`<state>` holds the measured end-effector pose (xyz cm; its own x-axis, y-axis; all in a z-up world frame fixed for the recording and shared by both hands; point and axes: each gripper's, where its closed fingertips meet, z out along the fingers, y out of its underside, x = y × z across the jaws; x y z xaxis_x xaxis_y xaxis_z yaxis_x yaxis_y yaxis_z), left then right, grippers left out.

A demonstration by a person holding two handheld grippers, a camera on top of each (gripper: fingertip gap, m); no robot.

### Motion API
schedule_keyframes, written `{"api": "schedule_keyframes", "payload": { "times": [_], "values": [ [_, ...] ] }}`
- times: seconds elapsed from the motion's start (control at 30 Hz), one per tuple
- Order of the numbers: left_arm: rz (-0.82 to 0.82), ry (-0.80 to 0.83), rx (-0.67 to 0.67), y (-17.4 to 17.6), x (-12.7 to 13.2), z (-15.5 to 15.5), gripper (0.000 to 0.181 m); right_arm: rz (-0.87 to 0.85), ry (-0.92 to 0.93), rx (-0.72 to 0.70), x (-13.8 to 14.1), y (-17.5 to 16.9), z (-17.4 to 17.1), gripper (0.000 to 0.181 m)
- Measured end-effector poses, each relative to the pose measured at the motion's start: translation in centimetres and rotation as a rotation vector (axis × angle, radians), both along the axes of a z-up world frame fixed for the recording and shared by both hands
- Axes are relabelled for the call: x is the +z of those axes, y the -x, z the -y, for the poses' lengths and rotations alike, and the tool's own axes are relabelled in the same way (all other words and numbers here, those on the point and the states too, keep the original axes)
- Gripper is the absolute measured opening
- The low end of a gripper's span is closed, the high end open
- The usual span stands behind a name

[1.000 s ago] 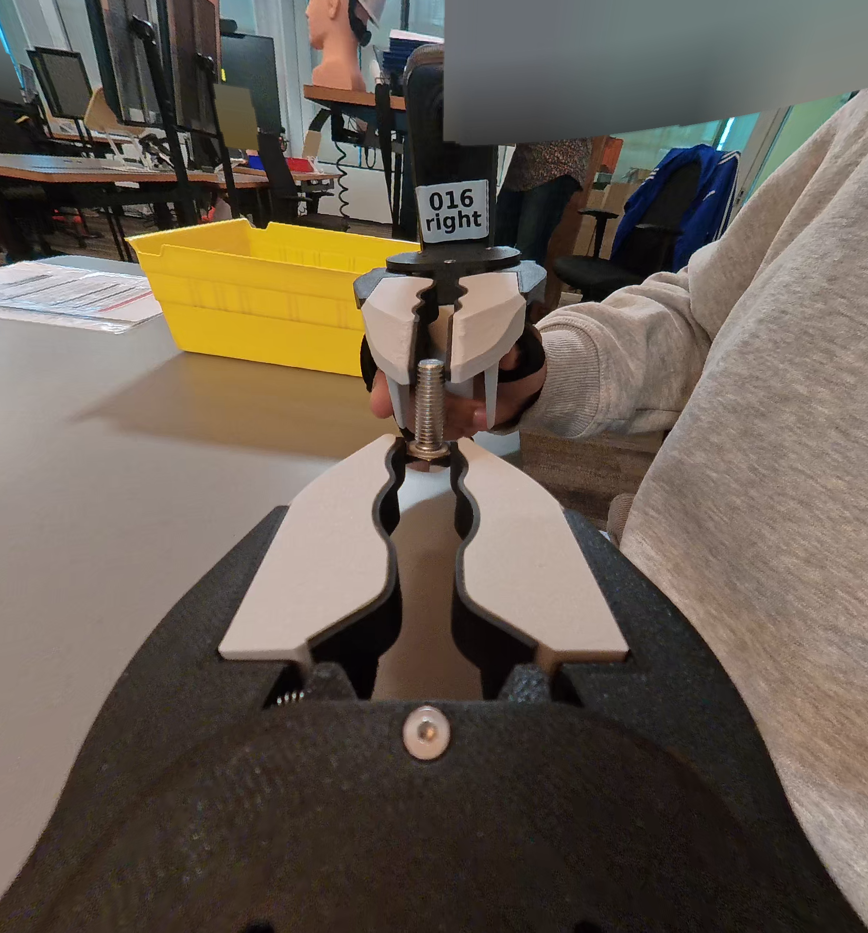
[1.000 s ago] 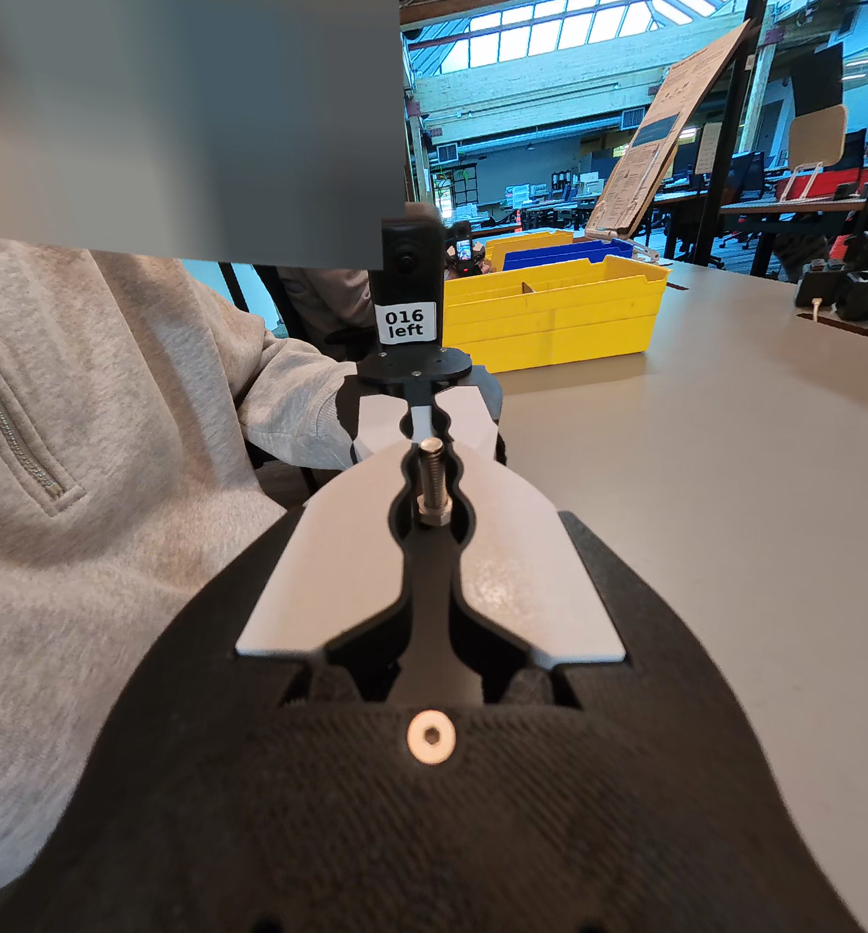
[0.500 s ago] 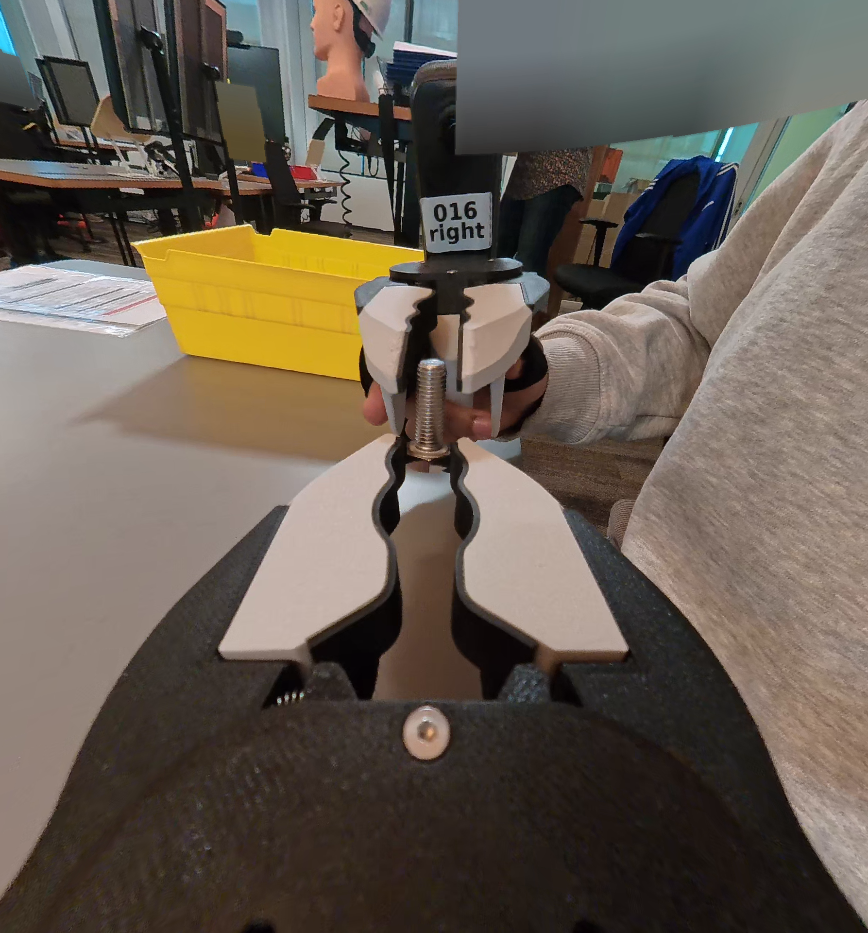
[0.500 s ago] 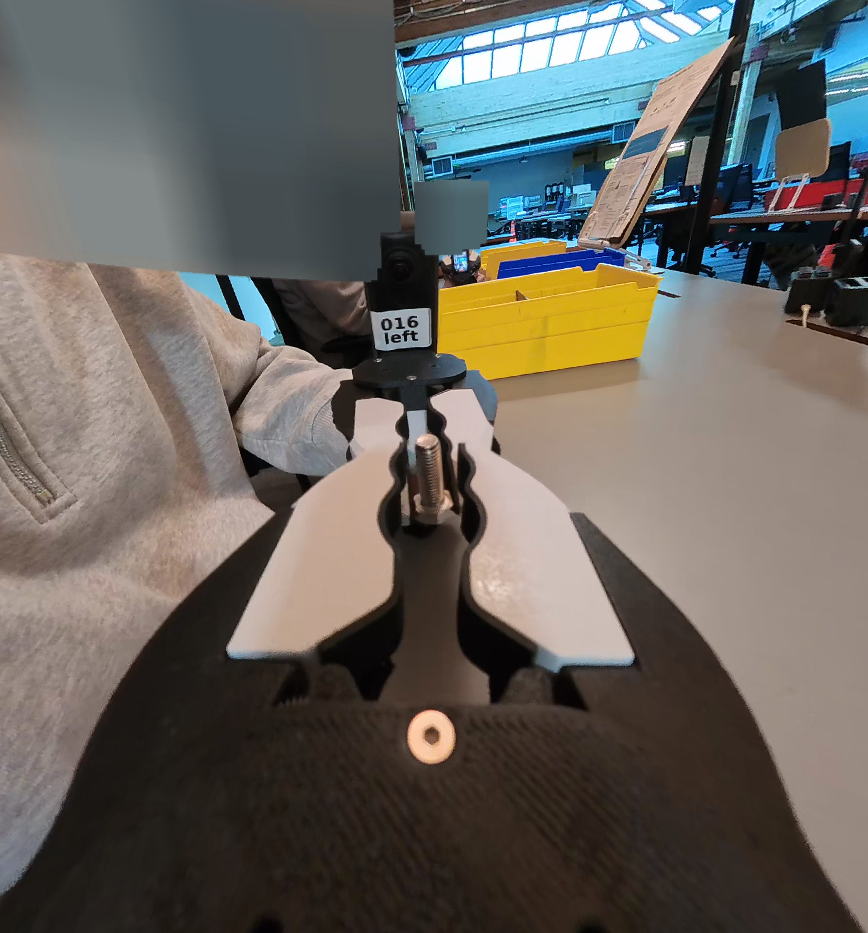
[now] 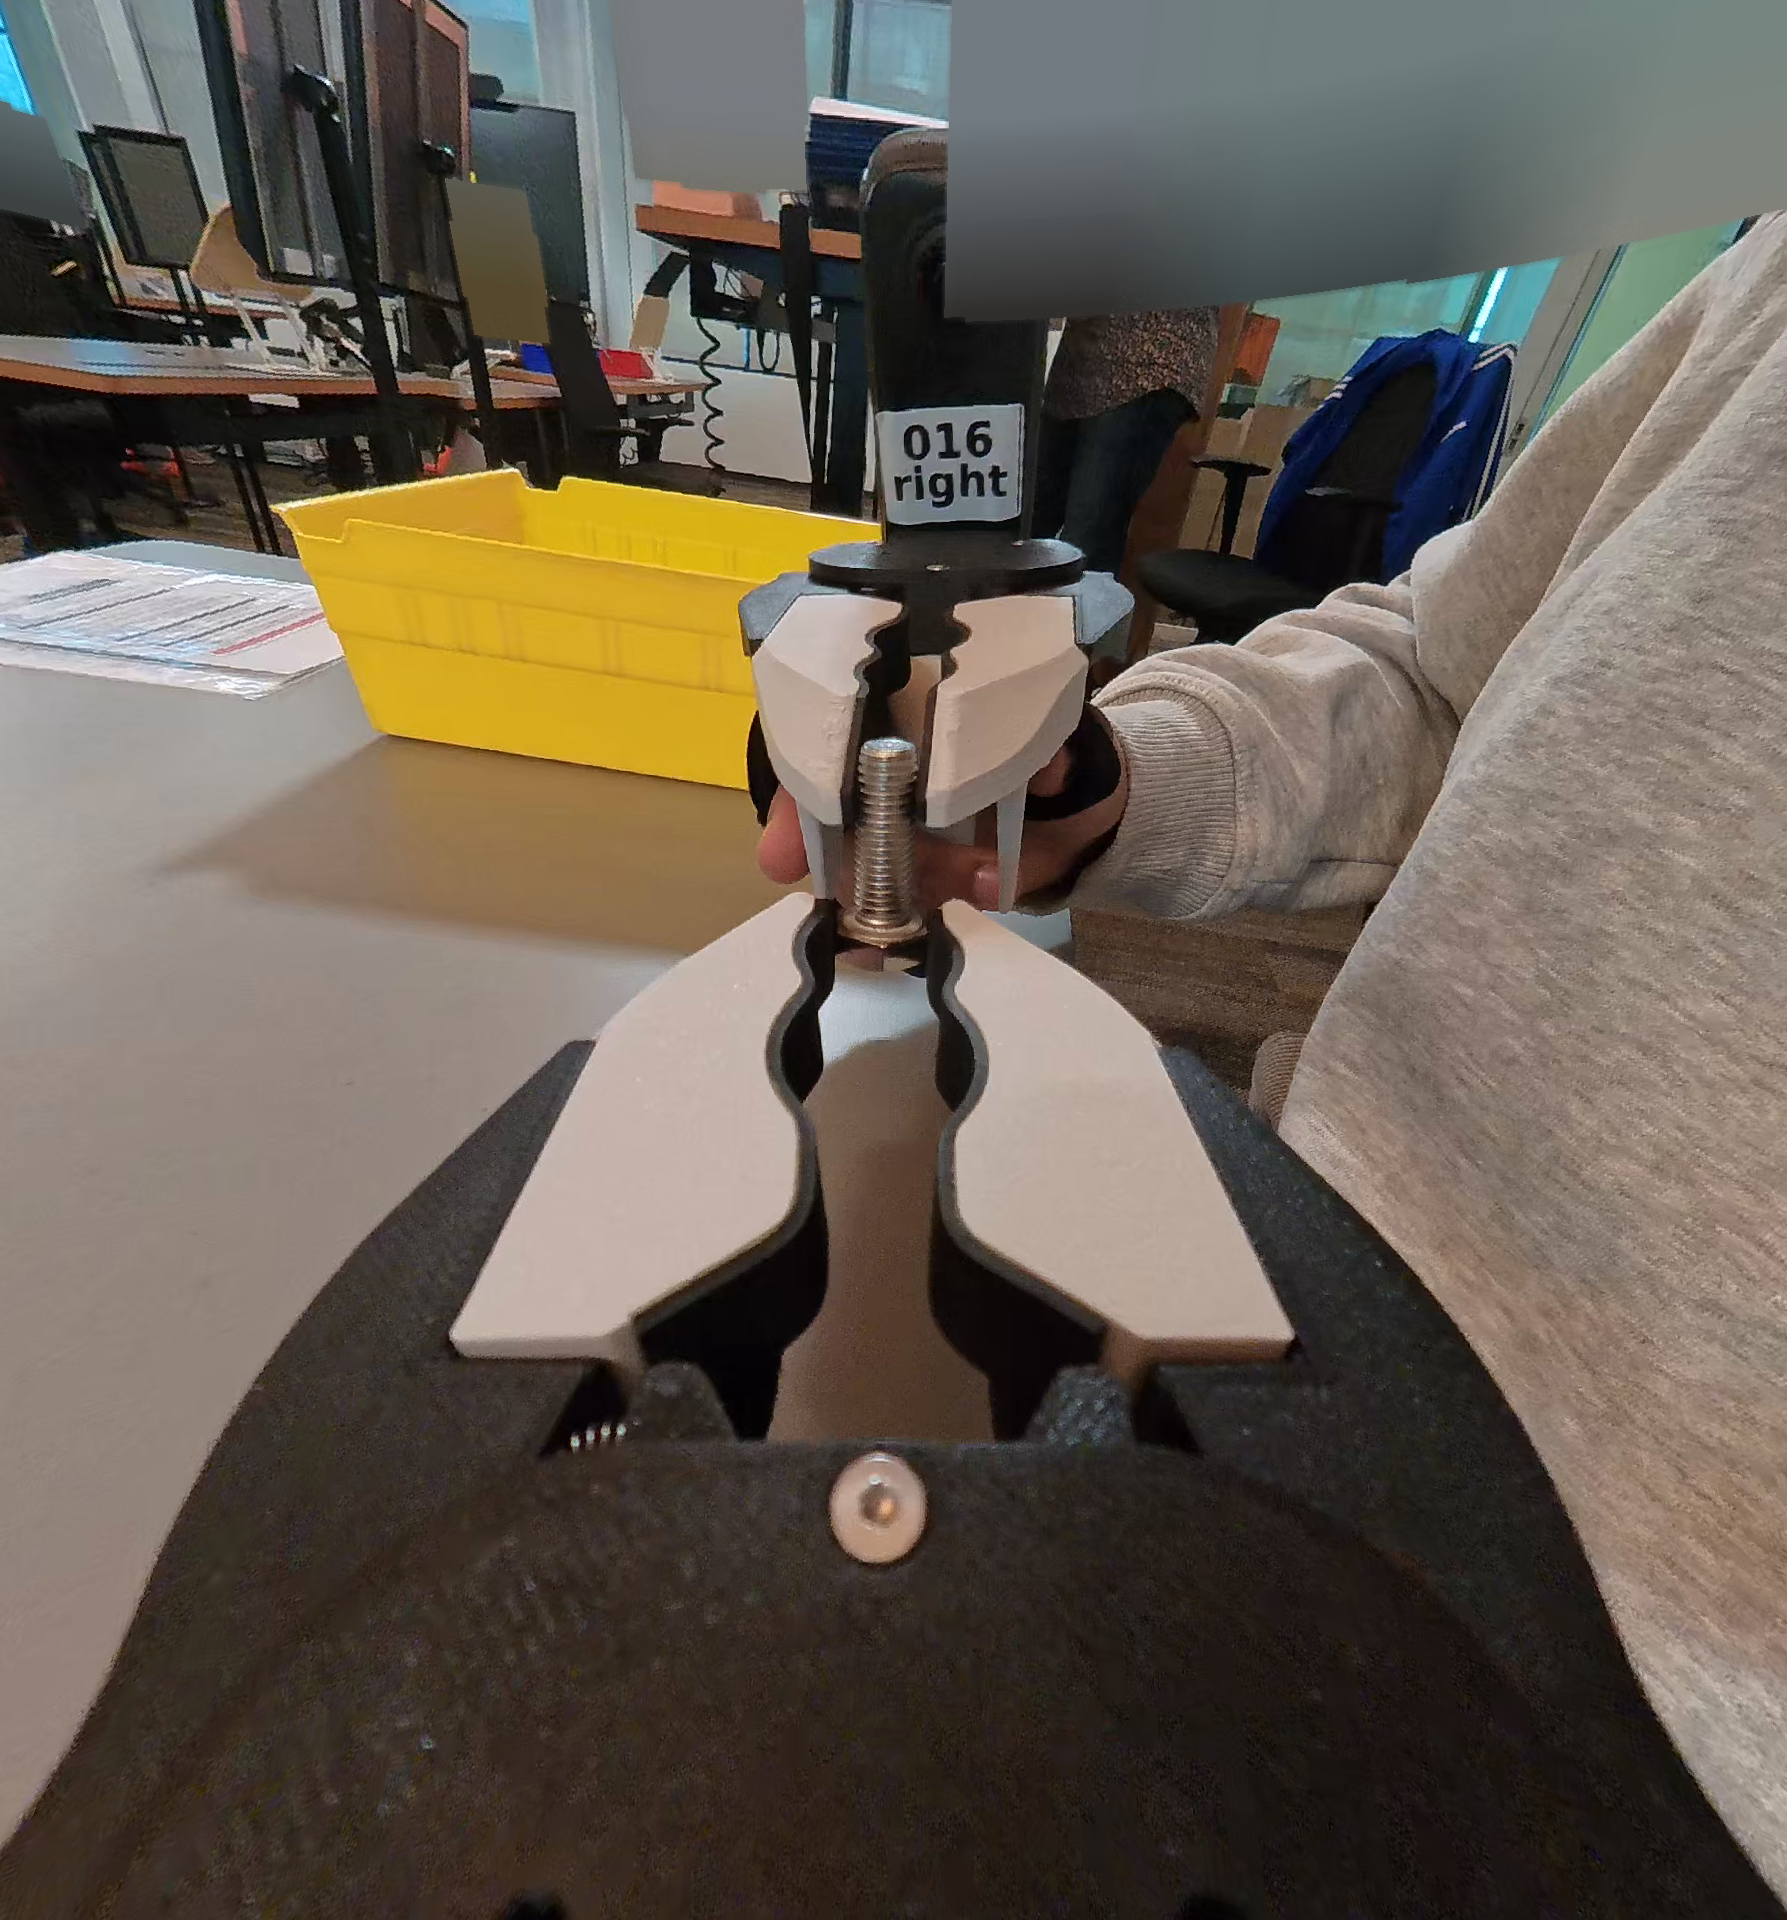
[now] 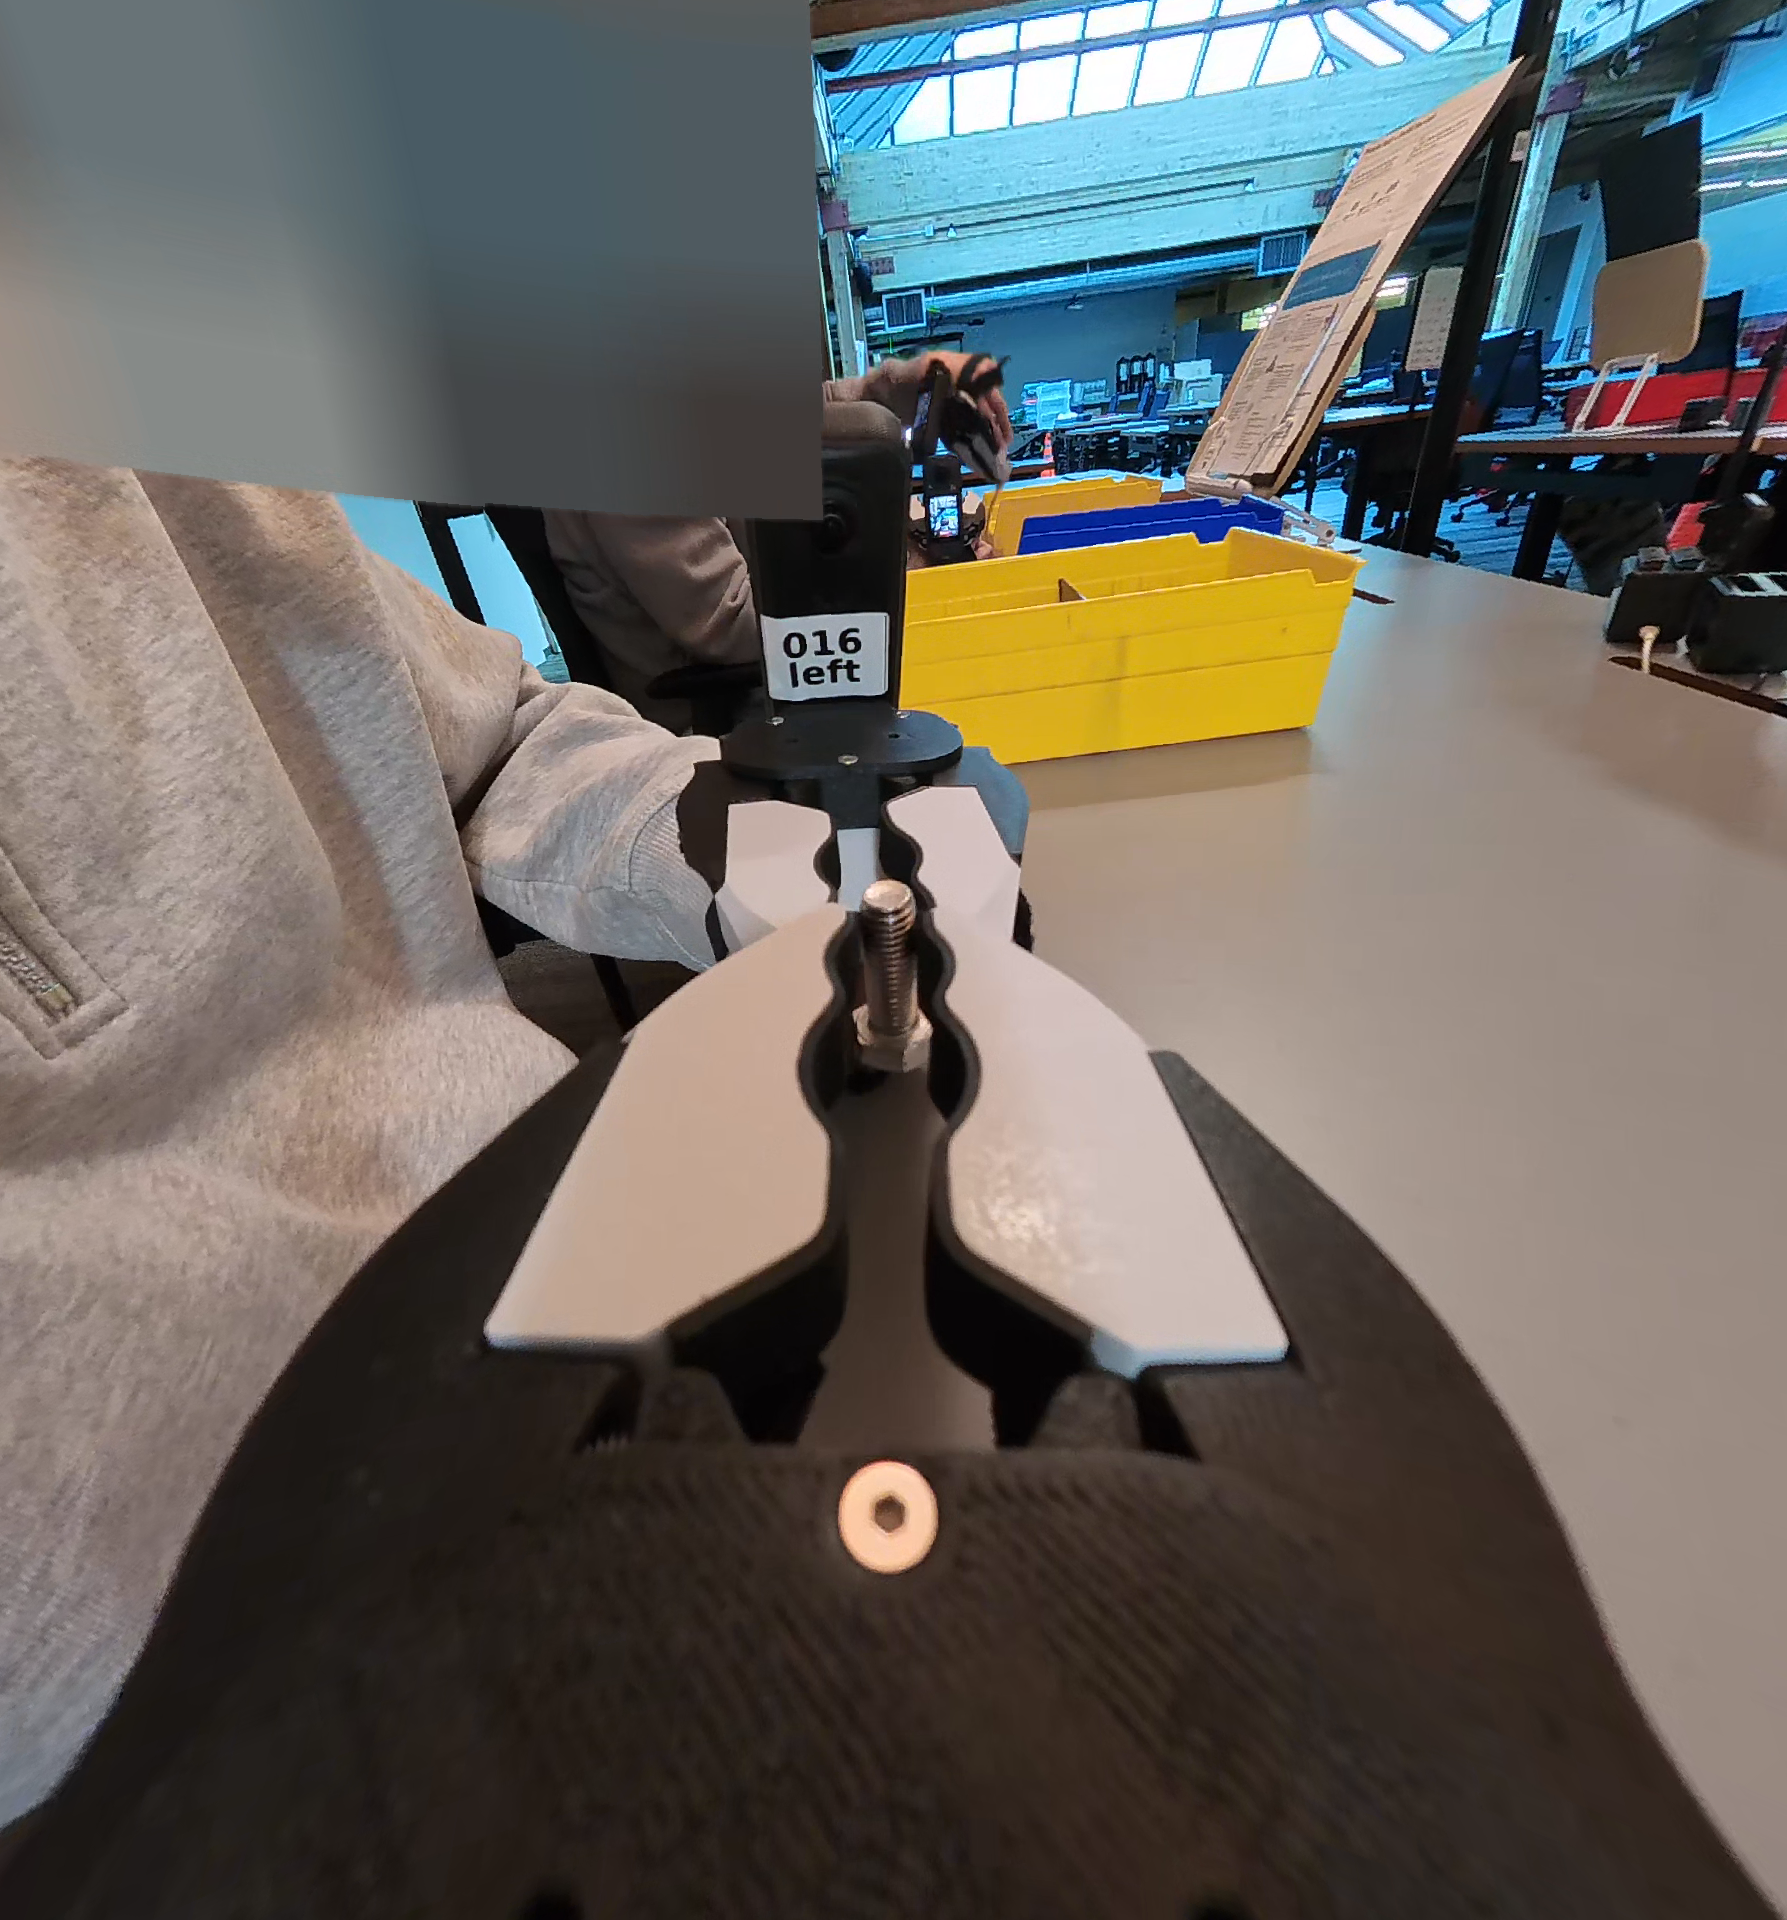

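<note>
Two grippers shared one upright bolt (image 5: 873,831) above the table (image 5: 245,987): my left gripper (image 5: 876,914) pinched its base, my right gripper (image 6: 889,930) clamped the nut (image 6: 891,1039) (in a notch), so I reckoned any skewed twist could drop it.

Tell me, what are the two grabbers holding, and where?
A metal bolt, standing upright. The left gripper pinches its bottom end; the right gripper surrounds the nut low down, tightness unclear.
</note>
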<state>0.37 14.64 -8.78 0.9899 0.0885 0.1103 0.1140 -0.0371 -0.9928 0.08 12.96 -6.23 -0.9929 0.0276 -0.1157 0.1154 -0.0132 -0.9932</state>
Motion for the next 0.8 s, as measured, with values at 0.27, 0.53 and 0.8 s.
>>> {"api": "schedule_keyframes", "payload": {
  "times": [0.27,0.53,0.8],
  "values": [
    [0.012,-0.004,-0.006,-0.04,0.01,0.03,0.017,0.008,-0.003,-0.005,0.03,0.07,0.06,0.010],
    [0.022,-0.011,-0.015,-0.15,0.06,0.03,0.017,0.017,-0.001,-0.001,-0.02,0.00,0.07,0.010],
    [0.021,-0.007,-0.018,-0.22,0.01,-0.01,0.017,0.019,0.009,0.001,0.03,0.07,0.18,0.010]
  ]
}}
